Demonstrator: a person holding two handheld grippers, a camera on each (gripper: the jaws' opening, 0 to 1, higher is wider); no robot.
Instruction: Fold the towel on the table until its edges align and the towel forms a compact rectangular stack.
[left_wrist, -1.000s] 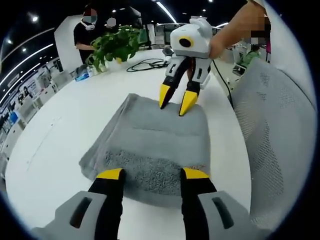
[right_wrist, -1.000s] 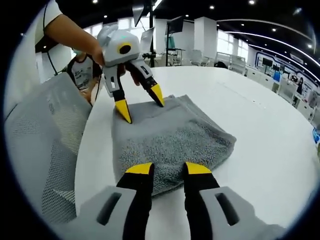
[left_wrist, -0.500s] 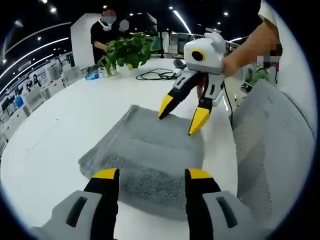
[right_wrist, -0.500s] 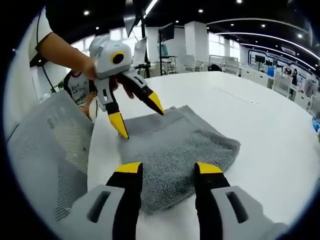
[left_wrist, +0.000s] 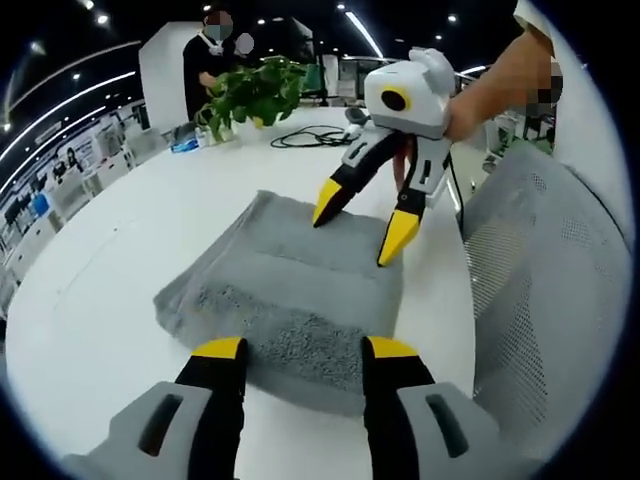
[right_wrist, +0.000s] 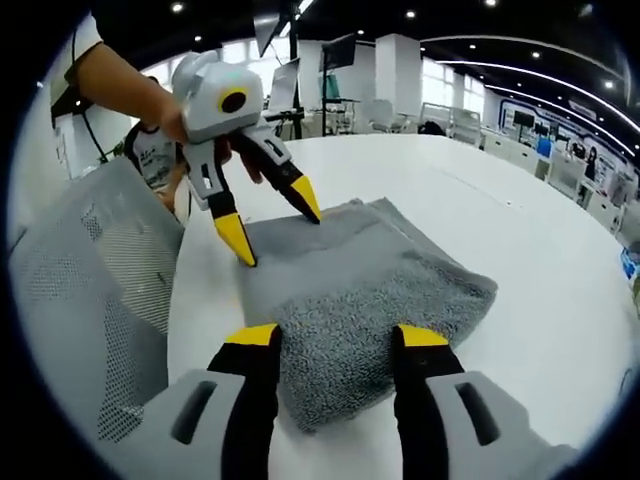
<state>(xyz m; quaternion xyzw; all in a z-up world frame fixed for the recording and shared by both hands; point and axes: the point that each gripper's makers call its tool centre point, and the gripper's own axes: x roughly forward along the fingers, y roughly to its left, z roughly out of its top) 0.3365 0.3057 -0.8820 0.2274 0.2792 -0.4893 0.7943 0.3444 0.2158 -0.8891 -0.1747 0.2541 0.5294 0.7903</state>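
towel (left_wrist: 285, 295) already a neat folded stack on table (left_wrist: 120, 240) | left gripper (left_wrist: 302, 348) and right gripper (right_wrist: 335, 336) both spread wide, holding nothing, at opposite ends, prob checking edges

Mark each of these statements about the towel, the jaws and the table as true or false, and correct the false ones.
1. The grey towel lies folded on the white table. True.
2. The left gripper has its jaws shut on the towel's edge. False: its jaws stand apart, with the towel's near edge showing between them.
3. The right gripper has its jaws spread above the towel's far end in the left gripper view. True.
4. A red mug stands on the towel. False: nothing lies on it.
5. A potted plant stands at the table's far side. True.
6. The black cable lies across the towel. False: it lies on the table beyond the towel, near the plant.
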